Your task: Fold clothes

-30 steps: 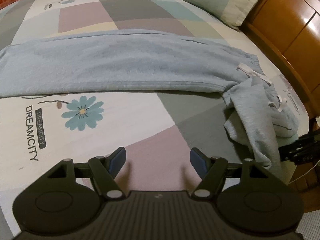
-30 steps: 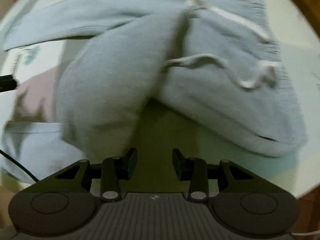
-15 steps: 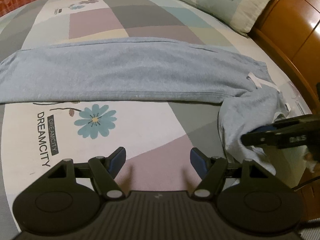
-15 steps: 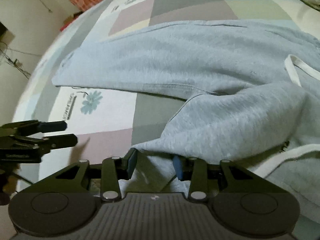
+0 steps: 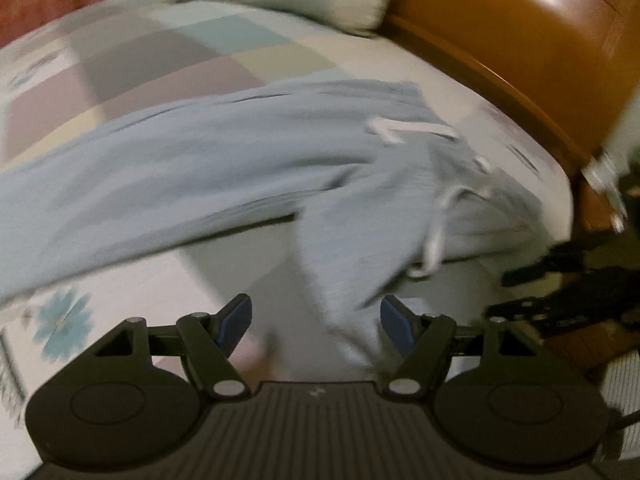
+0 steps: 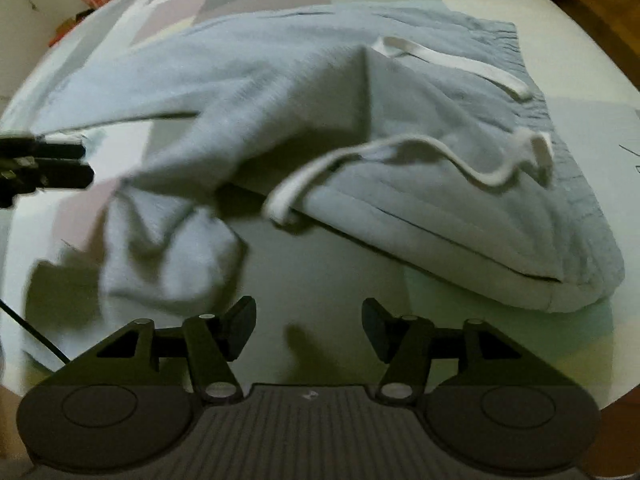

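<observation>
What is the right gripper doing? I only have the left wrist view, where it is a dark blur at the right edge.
Observer: In the right wrist view the right gripper is open over the bare bed sheet. Its jaws have just been opening, and nothing is between them.
Operator: Where is the loose trouser leg relative to it?
Observer: The loose leg lies bunched ahead of the gripper, on the left of that picture. I cannot tell whether it touches the finger there.
Operator: And the drawstring?
Observer: One white drawstring end hangs over the folded edge of the sweatpants onto the sheet.
</observation>
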Motion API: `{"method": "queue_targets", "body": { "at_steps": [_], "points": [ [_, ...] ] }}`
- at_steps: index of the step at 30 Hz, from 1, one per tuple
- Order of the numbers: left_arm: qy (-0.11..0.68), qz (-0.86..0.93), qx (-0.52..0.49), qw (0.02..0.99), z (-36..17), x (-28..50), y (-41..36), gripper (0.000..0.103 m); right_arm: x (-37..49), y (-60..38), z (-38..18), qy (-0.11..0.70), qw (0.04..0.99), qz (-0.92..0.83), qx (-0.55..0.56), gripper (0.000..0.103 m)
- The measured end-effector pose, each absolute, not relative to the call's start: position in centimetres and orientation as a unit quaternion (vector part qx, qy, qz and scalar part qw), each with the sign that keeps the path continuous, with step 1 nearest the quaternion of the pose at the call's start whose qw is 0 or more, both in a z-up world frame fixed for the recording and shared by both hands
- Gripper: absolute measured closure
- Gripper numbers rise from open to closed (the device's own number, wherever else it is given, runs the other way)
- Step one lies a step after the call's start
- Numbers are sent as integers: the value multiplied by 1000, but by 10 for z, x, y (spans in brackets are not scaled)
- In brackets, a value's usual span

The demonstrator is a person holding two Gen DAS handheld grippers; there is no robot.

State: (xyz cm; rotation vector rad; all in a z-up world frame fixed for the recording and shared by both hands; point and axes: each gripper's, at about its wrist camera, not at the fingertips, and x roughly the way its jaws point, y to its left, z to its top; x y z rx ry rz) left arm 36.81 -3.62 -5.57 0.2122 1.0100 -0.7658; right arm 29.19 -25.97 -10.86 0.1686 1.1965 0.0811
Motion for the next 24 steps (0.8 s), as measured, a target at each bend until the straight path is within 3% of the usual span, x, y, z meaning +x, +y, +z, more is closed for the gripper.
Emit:
{"method": "queue_targets", "body": {
  "at_steps": [7, 13, 15, 17, 19, 24],
  "points": [
    [436, -335, 216, 807, -78, 369, -88, 31, 287, -270, -131, 549, 831, 35, 75, 37],
    [479, -264, 152, 823, -89, 418, -66, 28, 277, -260, -142, 555, 829, 64, 23, 7],
    [498, -244, 115, 824, -92, 433, -58, 28, 277, -251, -142, 561, 824, 75, -21, 8],
    [514, -233, 84, 821, -93, 441, -55, 28, 276, -247, -136, 557, 825, 84, -44, 29],
    [516, -239, 68, 820, -91, 442, -53, 30, 275, -244, -128, 534, 836, 88, -90, 39],
    [519, -264, 48, 812, -80, 431, -46, 31, 278, -237, -116, 460, 850, 102, -235, 46]
  ]
}}
